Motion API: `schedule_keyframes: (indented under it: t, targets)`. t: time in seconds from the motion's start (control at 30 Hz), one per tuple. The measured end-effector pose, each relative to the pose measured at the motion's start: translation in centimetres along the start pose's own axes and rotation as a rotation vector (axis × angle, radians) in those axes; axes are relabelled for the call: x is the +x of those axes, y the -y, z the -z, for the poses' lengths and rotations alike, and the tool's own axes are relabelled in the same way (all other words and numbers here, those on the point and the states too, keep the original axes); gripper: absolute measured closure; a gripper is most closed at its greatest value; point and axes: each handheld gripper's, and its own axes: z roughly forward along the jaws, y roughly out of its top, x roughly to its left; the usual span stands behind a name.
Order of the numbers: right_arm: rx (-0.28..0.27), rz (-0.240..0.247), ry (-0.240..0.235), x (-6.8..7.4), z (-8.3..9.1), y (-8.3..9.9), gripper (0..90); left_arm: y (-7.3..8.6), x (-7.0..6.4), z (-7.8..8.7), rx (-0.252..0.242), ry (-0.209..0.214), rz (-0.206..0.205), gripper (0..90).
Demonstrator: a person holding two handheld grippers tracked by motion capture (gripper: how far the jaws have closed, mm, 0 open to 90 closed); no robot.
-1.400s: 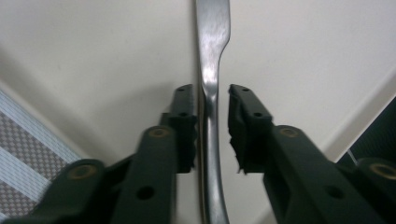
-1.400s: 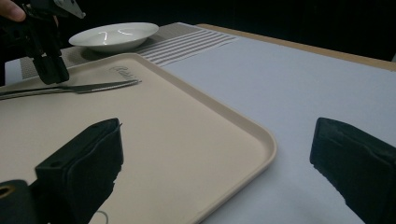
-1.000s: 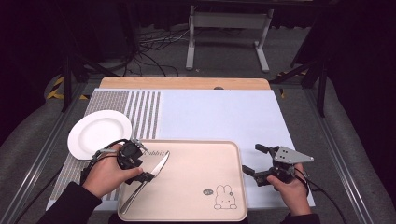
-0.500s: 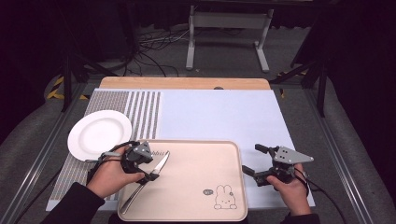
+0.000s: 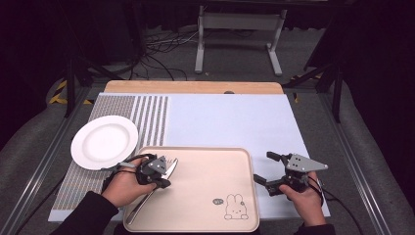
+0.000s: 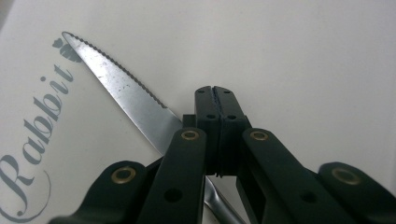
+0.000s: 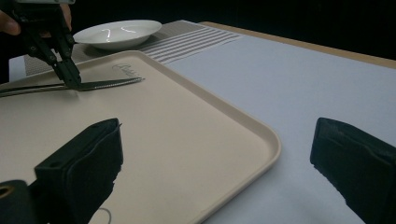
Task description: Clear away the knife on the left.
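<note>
Gripping: my left gripper [image 5: 161, 177] has its fingers [image 6: 217, 126] pressed together on the serrated steel table knife [image 6: 122, 95], pinching it where blade meets handle so the tip stays free and I steer from near the balance point.
Knife position: it lies low over the left part of the beige plastic tray with the rabbit drawing [image 5: 210, 166]; its handle trails back toward me, its blade points toward the far left corner by the "Rabbit" lettering. Whether it touches the tray floor I cannot tell.
Right side: my right gripper [image 5: 266, 169] waits with fingers wide apart, holding nothing, just beside the tray's right rim over the pale blue mat, out of the knife's way.
Edges: the raised tray rim curves up all round, so the blade must lift to cross it.
Open room: the round white ceramic plate [image 5: 104, 142] sits just beyond the tray's left corner on the striped cloth; the far half of the desk is bare.
</note>
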Motion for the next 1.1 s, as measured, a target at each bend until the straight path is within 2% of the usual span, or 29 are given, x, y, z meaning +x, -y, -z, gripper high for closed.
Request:
schedule_keyframes:
  t: [0.23,0.5,0.67,0.8,0.9,1.1]
  targets:
    - [-0.001,0.001,0.000,0.0,0.1,0.0,3.0,0.1,0.0,-0.4,0.017,0.015,0.000,90.0]
    - [0.002,0.001,-0.002,0.0,0.0,0.0,3.0,0.4,0.3,-0.4,0.032,0.003,0.004,90.0]
    - [0.001,0.001,-0.002,0.0,0.0,0.0,3.0,0.7,0.3,-0.3,0.036,0.005,0.025,90.0]
    - [0.002,0.001,-0.004,0.0,0.0,0.0,3.0,0.9,0.4,-0.1,0.046,-0.003,0.022,90.0]
    - [0.002,0.001,-0.003,0.0,0.0,0.0,3.0,1.0,0.5,0.0,0.051,-0.008,0.036,90.0]
    - [0.004,0.001,-0.005,0.0,0.0,0.0,3.0,1.3,0.8,0.2,0.053,-0.018,0.032,90.0]
